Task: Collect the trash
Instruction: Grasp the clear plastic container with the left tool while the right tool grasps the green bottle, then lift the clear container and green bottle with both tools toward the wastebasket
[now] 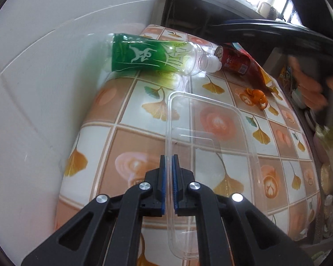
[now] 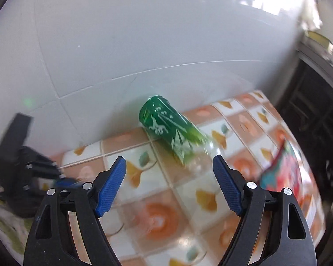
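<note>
The left gripper [image 1: 169, 157] has its fingers clamped together on the near-left rim of a clear plastic lid [image 1: 211, 133], which lies flat on the tiled-pattern worktop [image 1: 113, 137] at the middle of the left wrist view. The lid looks thin, light and springy, so it will likely flex or slip unless it is pinched by the rim, as here. At 11 o'clock from it, against the white wall [image 1: 44, 44], lies an empty plastic bottle [image 1: 148, 55] on its side: light, smooth, apt to roll and to dent, best taken across its labelled body. Its green label carries a white figure and brush-style characters, with letters that seem to end in "ream"; I cannot read more. At 1 o'clock lie a red snack wrapper [image 1: 239, 62], print illegible, and orange peel [image 1: 255, 96]. The right gripper [image 2: 169, 168] has its fingers wide apart and empty, with the bottle just beyond them.
</note>
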A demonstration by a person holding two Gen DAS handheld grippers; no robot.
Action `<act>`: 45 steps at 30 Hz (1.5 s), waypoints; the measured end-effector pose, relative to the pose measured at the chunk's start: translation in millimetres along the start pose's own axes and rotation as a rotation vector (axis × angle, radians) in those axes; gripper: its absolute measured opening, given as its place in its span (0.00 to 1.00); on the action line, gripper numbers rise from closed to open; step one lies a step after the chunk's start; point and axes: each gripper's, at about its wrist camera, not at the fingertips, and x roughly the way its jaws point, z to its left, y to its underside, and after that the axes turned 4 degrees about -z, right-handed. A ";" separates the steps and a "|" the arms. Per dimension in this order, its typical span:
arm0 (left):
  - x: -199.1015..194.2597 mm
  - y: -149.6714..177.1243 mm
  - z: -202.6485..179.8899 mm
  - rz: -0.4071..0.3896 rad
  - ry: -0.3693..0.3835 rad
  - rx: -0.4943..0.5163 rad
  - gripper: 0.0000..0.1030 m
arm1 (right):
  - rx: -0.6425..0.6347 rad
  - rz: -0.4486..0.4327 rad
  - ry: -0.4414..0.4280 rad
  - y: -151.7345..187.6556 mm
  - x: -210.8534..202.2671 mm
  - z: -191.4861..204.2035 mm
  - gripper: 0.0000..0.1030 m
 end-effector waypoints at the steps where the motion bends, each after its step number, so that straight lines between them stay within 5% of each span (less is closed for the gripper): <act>1: -2.1 1.5 2.4 -0.003 0.002 -0.014 0.04 | -0.015 0.011 0.001 -1.9 8.3 -1.4 0.77; 7: -6.1 8.3 7.5 -0.005 0.018 -0.063 0.04 | -0.077 0.150 -0.045 -16.3 75.2 -12.9 0.80; 12: -9.3 9.3 9.9 -0.006 0.026 -0.075 0.04 | -0.095 0.203 0.037 -4.6 85.3 -13.1 0.80; 19: -11.0 11.6 6.8 -0.017 0.011 -0.070 0.04 | 0.033 0.226 0.114 22.6 42.2 -25.1 0.44; 24: -11.6 15.2 3.2 -0.021 -0.008 -0.063 0.04 | 0.149 0.259 0.111 59.8 1.2 -29.3 0.34; 32: -13.2 16.1 -3.6 -0.007 0.002 -0.056 0.04 | 0.236 0.257 0.074 108.4 -43.0 -21.6 0.41; 36: -12.1 15.4 -4.7 -0.004 -0.003 -0.054 0.04 | 0.249 0.223 0.097 107.4 -41.5 -27.9 0.66; 42: -9.6 16.0 -6.6 -0.002 -0.007 -0.065 0.04 | 0.319 0.258 0.003 110.9 -12.7 -37.3 0.65; 45: -10.6 16.2 -5.2 -0.003 -0.009 -0.071 0.04 | 0.345 0.263 0.001 117.6 -13.8 -34.2 0.57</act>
